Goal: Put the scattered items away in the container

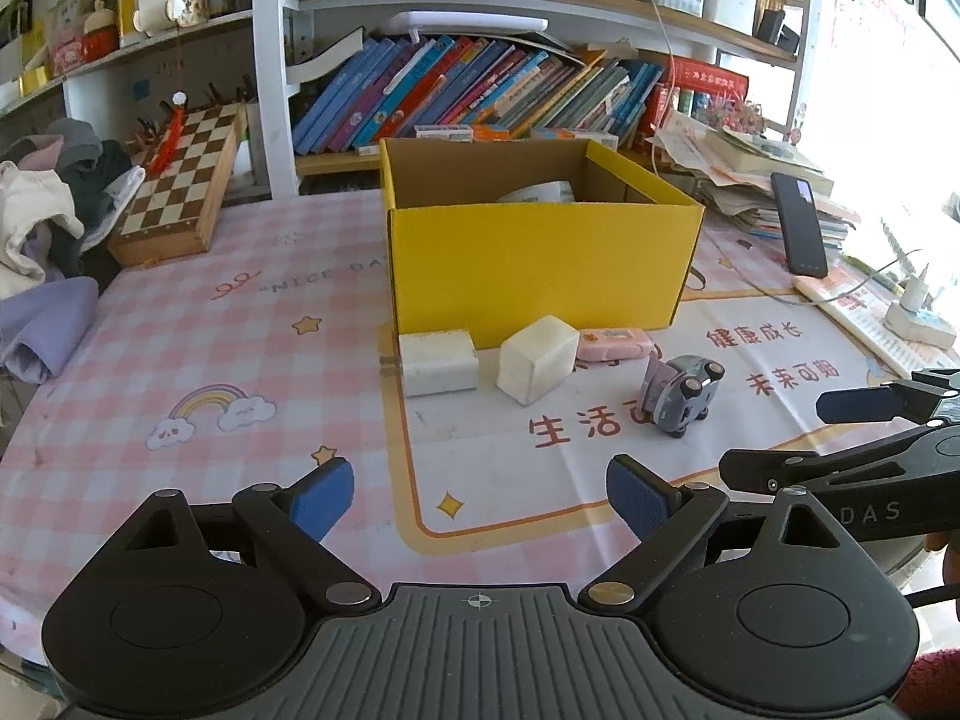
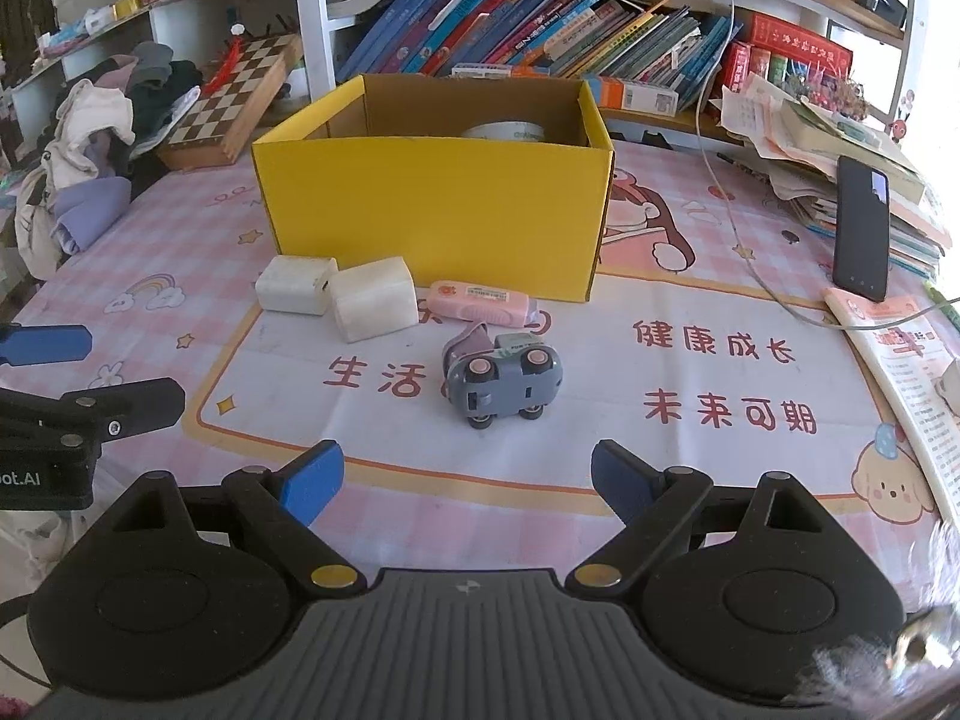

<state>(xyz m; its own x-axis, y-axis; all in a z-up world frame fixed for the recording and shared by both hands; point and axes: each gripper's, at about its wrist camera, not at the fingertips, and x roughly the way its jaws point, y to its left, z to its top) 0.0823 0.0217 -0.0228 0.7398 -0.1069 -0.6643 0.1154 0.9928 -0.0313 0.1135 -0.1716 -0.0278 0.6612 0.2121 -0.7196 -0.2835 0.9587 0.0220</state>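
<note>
The worktop wears a pink checked cloth printed with rainbows, stars and Chinese characters, backed by a shelf of leaning books, with a chessboard and heaped clothes to the left and a black phone propped at right. The open yellow box stands mid-worktop with a roll of tape inside. In front of it lie two white blocks, a pink case and a toy car tipped over, while the left claw and right claw both gape wide, holding nothing.
</note>
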